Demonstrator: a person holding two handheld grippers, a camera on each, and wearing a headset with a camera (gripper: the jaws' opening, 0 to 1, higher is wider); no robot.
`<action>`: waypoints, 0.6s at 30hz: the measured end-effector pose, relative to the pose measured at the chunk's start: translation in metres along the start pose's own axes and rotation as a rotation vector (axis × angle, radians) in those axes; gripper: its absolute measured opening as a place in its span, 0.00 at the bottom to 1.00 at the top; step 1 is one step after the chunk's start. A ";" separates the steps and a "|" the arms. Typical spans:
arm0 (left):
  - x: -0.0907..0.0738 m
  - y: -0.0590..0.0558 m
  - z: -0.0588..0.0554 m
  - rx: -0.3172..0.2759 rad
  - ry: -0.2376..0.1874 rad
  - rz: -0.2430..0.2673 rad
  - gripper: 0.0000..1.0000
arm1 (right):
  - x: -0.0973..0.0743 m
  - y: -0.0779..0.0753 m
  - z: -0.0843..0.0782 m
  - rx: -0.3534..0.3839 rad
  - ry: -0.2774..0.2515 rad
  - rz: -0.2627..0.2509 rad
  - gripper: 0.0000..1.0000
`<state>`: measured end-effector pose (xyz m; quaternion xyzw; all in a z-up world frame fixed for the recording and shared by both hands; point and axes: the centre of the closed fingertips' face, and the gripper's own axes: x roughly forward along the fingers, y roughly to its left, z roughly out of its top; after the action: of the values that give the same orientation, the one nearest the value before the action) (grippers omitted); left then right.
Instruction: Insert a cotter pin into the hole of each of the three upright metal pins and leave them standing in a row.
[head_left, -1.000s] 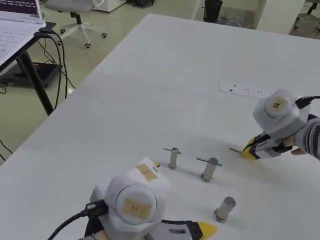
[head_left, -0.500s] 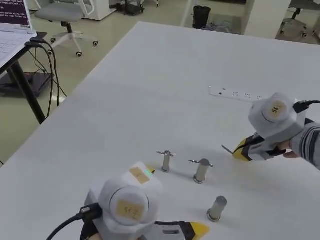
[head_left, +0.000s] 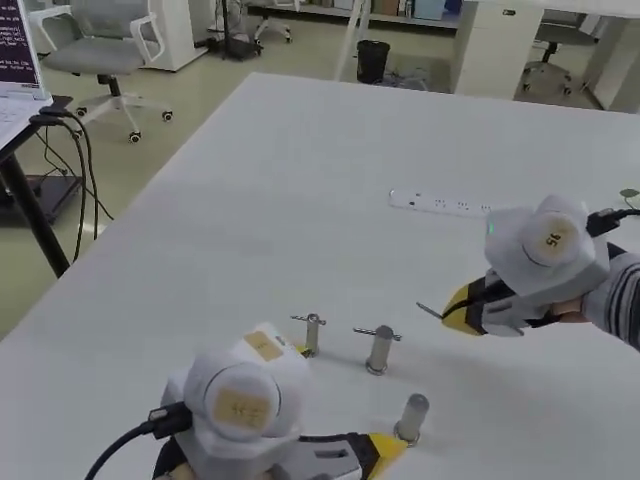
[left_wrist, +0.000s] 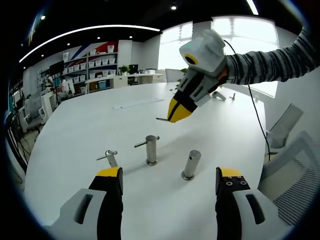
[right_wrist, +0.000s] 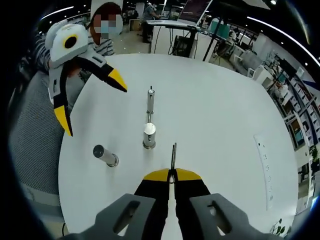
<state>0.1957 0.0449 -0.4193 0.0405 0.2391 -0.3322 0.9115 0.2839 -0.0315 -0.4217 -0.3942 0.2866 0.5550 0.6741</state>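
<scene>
Metal pins (head_left: 380, 348) stand on white table (head_left: 300, 180), office chair (head_left: 100, 45) beyond.

Open-plan lab-cum-office workspace. Large white worktable (head_left: 300, 160) with a white power strip (head_left: 440, 204) lying on it, on a pale hard floor. At far left, a grey swivel chair (head_left: 100, 50) on castors and a laptop (head_left: 12, 50) on a black stand, cables (head_left: 75, 170) hanging below. Black waste bin (head_left: 372, 60) and white cabinet (head_left: 495, 45) beyond the table's far end. In the left gripper view — wall shelving (left_wrist: 95, 82) stocked with boxes, long ceiling light strips (left_wrist: 100, 29), bright windows (left_wrist: 240, 37).
</scene>
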 end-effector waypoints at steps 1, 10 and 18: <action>0.000 0.000 0.002 0.001 -0.003 -0.004 0.72 | -0.002 0.004 0.003 -0.015 -0.006 0.003 0.00; -0.002 -0.008 0.019 0.020 -0.022 -0.047 0.59 | -0.012 0.036 0.018 -0.128 -0.034 0.025 0.00; 0.000 -0.015 0.028 -0.037 -0.037 -0.089 0.47 | -0.017 0.061 0.028 -0.229 -0.063 0.042 0.00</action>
<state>0.1976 0.0267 -0.3930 0.0068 0.2297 -0.3687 0.9007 0.2192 -0.0119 -0.4057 -0.4448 0.2082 0.6101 0.6218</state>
